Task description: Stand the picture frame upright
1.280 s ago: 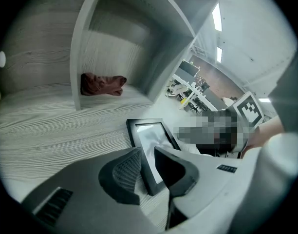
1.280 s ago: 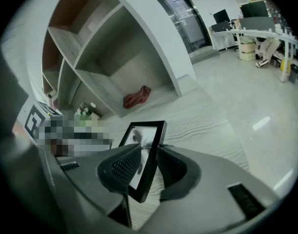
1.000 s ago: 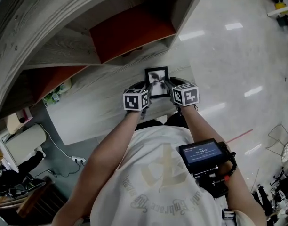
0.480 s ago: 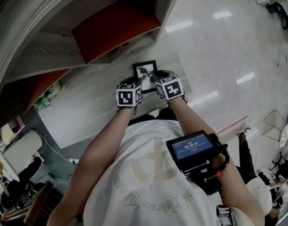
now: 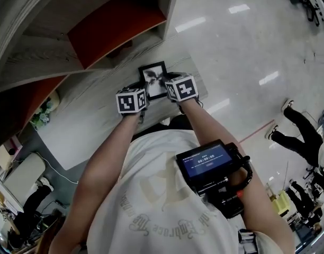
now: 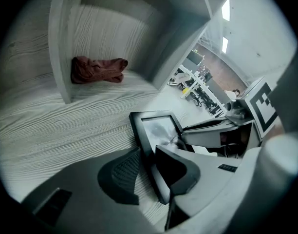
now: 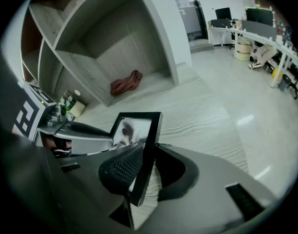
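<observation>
A black picture frame (image 5: 151,74) with a grey print lies near the right end of the wood-grain table (image 5: 88,126). My left gripper (image 5: 143,90) is at its left side and my right gripper (image 5: 163,83) at its right side. In the left gripper view the frame's (image 6: 156,130) left edge sits between the jaws of the left gripper (image 6: 148,172), which are closing, pads against it. In the right gripper view the frame (image 7: 134,126) looks tilted up, and its right edge is pinched in the closing right gripper (image 7: 146,167).
A wooden shelf unit with red back panels (image 5: 114,25) rises behind the table. A crumpled red cloth (image 6: 98,69) lies in a cubby just beyond the frame. A small potted plant (image 7: 68,104) stands at the left. The table's right edge (image 5: 204,91) drops to a shiny floor, where a person (image 5: 294,131) stands.
Both grippers have drawn in against the frame's two sides. The head camera has shifted, so frame and grippers sit higher and further left in the picture.
</observation>
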Demonstrator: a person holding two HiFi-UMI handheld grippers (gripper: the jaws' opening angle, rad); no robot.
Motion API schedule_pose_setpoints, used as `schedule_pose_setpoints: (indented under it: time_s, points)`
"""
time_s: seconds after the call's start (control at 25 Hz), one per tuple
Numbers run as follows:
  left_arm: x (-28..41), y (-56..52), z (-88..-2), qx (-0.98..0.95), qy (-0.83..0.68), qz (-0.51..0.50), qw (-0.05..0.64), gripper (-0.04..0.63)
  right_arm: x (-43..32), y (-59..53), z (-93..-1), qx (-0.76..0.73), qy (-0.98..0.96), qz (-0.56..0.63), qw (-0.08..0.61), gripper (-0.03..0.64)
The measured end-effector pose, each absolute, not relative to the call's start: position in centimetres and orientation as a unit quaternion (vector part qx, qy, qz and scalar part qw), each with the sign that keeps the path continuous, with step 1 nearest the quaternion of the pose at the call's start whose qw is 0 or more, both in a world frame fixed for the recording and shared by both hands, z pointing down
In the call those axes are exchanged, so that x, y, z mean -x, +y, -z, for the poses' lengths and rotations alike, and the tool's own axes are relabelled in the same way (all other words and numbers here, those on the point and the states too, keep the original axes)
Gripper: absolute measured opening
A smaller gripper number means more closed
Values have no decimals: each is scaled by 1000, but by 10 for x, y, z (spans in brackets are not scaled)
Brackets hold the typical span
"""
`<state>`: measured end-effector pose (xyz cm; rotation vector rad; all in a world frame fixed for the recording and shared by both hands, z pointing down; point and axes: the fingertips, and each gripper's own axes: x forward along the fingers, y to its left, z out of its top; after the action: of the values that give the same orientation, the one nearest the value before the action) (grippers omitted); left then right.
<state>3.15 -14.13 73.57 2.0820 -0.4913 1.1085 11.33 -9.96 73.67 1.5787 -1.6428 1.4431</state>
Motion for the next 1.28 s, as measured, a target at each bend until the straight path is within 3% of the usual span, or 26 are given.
schedule_pose_setpoints:
  time_s: [1.28]
  points:
    - [10, -118, -719, -786, -264, -369, 419, 89, -80, -84, -712, -549, -658, -483, 178, 89]
